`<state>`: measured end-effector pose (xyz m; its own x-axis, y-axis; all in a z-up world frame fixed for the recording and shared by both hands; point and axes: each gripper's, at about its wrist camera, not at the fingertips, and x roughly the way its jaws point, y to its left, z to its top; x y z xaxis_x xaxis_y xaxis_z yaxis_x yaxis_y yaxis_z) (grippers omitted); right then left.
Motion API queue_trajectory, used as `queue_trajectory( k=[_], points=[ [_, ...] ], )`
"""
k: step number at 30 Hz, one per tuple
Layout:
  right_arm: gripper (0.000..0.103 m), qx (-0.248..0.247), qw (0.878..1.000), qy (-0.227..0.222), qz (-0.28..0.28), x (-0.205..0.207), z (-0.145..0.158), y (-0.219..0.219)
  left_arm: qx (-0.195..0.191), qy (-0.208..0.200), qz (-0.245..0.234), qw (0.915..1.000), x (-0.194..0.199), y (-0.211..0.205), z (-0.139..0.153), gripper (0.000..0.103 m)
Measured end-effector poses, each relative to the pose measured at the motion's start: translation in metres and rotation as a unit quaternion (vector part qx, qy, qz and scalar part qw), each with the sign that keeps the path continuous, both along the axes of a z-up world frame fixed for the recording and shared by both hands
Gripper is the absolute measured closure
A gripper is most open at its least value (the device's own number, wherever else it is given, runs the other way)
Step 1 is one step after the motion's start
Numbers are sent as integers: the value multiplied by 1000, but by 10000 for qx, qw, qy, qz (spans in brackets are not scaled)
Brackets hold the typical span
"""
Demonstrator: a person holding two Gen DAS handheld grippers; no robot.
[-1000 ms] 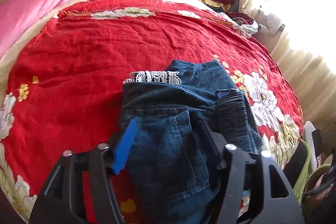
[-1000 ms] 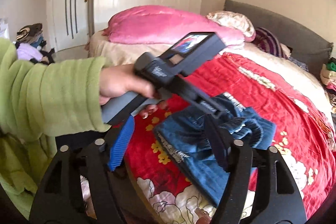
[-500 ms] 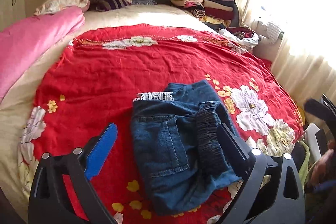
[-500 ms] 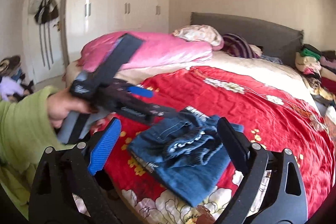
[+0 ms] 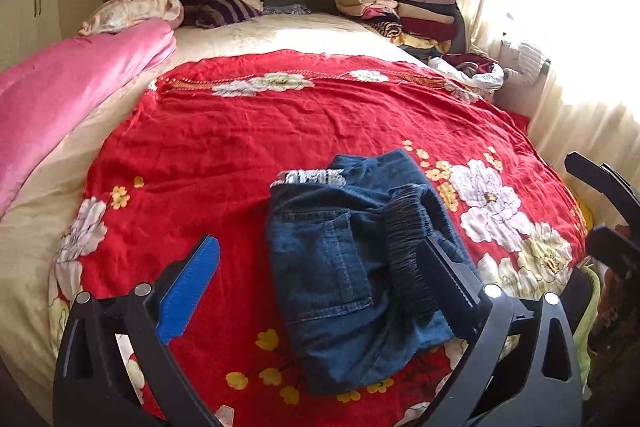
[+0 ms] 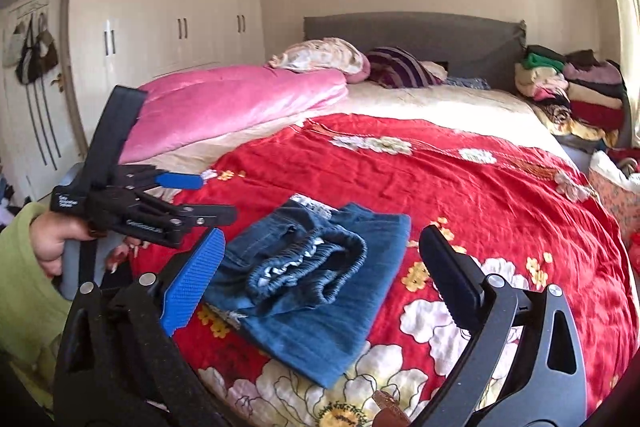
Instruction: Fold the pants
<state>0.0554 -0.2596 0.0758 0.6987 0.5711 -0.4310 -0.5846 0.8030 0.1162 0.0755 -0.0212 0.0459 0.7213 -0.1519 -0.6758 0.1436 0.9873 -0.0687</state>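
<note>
I have the dark blue denim pants (image 5: pixel 352 279) lying folded into a compact bundle on the red floral bedspread (image 5: pixel 240 131), close to the near edge of the bed. From the left wrist view a back pocket faces up, the gathered elastic waistband (image 5: pixel 404 251) runs along the bundle's right side, and a strip of white lace trim (image 5: pixel 308 177) shows at the far end. From the right wrist view the waistband (image 6: pixel 320 267) sits rumpled on top of a flatter folded layer of denim.

My left hand-held gripper (image 5: pixel 316 291) hangs above the near end of the pants with its jaws spread wide, the blue pad on one side and the black one on the other, and nothing between them. In the right wrist view I see the same left hand-held gripper (image 6: pixel 188 199) from the side, off to the left of the pants, held by a hand (image 6: pixel 52 243) in a green fleece sleeve (image 6: pixel 20 291), clear of the fabric.

My right hand-held gripper (image 6: pixel 320 279) is likewise wide open and empty, hovering near the bed's edge with the pants framed between its fingers.

Farther back lie a rolled pink quilt (image 6: pixel 224 107), a grey upholstered headboard (image 6: pixel 412 31) and a stack of folded clothes (image 5: pixel 396 11).
</note>
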Motion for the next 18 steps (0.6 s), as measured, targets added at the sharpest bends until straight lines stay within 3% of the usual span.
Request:
queue_trajectory(
  k=[10,18],
  points=[
    [11,-170,9973,512,-491,26,-27,-4,-52,250,209,9995,8,11,-25,5],
    [11,-149,9879,1344,-762,55,-63,-6,-161,449,267,9985,17,13,-47,5]
  ],
)
